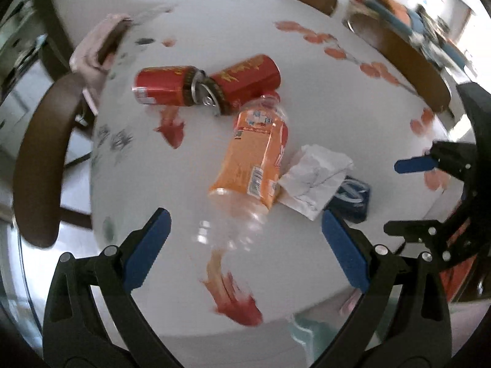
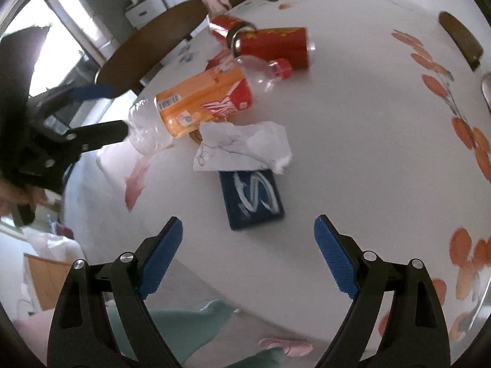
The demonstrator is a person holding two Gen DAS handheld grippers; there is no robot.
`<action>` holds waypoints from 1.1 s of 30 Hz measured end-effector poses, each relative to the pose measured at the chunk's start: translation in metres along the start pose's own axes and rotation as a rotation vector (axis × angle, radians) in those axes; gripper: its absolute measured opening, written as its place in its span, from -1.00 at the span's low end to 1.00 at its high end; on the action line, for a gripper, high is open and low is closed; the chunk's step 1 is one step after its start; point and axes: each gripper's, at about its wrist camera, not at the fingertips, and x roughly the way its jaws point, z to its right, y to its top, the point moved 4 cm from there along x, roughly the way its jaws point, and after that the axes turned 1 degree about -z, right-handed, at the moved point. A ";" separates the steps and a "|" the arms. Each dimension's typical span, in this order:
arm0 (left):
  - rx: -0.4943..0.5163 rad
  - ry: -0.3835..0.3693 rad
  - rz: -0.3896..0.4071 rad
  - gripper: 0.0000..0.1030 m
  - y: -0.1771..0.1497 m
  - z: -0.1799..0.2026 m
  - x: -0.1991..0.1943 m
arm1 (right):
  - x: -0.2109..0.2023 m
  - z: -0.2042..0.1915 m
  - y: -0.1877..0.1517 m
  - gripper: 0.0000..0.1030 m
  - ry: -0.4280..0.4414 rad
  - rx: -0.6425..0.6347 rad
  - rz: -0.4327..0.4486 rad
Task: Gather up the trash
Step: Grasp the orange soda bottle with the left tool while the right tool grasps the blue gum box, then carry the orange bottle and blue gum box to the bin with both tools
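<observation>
An empty plastic bottle with an orange label (image 1: 256, 159) (image 2: 204, 101) lies on the white table, its clear base toward my left gripper (image 1: 245, 230), which is open and empty just short of it. Two red cans (image 1: 165, 86) (image 1: 248, 81) lie end to end beyond the bottle; they also show in the right wrist view (image 2: 273, 46). A crumpled white paper (image 1: 316, 178) (image 2: 242, 145) lies beside the bottle, partly over a dark blue packet (image 1: 353, 197) (image 2: 251, 197). My right gripper (image 2: 248, 233) is open and empty, just in front of the packet.
The table (image 1: 322, 107) has a white cloth with red flower prints. Brown chairs (image 1: 43, 159) (image 1: 402, 58) (image 2: 150, 49) stand around it, one with a pink cloth (image 1: 92, 49) over its back. The table's near edge is below both grippers.
</observation>
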 end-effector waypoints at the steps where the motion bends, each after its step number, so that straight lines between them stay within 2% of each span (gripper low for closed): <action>1: 0.018 0.003 -0.013 0.86 0.001 -0.002 0.008 | 0.006 -0.003 0.002 0.69 -0.034 -0.024 -0.005; 6: 0.061 -0.023 -0.076 0.86 0.003 -0.008 0.043 | 0.028 -0.004 0.007 0.62 -0.077 -0.060 -0.023; 9: 0.056 -0.041 -0.078 0.86 0.004 -0.010 0.052 | 0.038 -0.004 0.007 0.45 -0.107 -0.091 -0.044; 11: 0.033 -0.059 -0.062 0.77 0.005 -0.014 0.054 | 0.044 -0.002 0.007 0.31 -0.116 -0.100 -0.055; 12: 0.013 -0.077 -0.063 0.57 0.005 -0.016 0.055 | 0.047 -0.001 0.007 0.13 -0.110 -0.095 -0.060; 13: -0.008 -0.101 -0.063 0.44 0.005 -0.019 0.056 | 0.048 0.000 0.006 0.09 -0.102 -0.092 -0.063; 18: -0.028 -0.118 -0.064 0.32 0.000 -0.022 0.061 | 0.045 0.001 0.003 0.06 -0.075 -0.097 -0.069; 23: -0.061 -0.138 -0.027 0.23 0.004 -0.023 0.046 | 0.019 0.013 -0.005 0.05 0.068 -0.005 -0.117; 26: -0.078 -0.146 -0.010 0.23 0.007 -0.022 0.031 | -0.005 0.026 -0.011 0.04 0.126 0.061 -0.101; 33: -0.119 -0.143 0.013 0.22 0.000 -0.010 0.018 | -0.040 0.056 -0.039 0.03 0.131 0.149 -0.072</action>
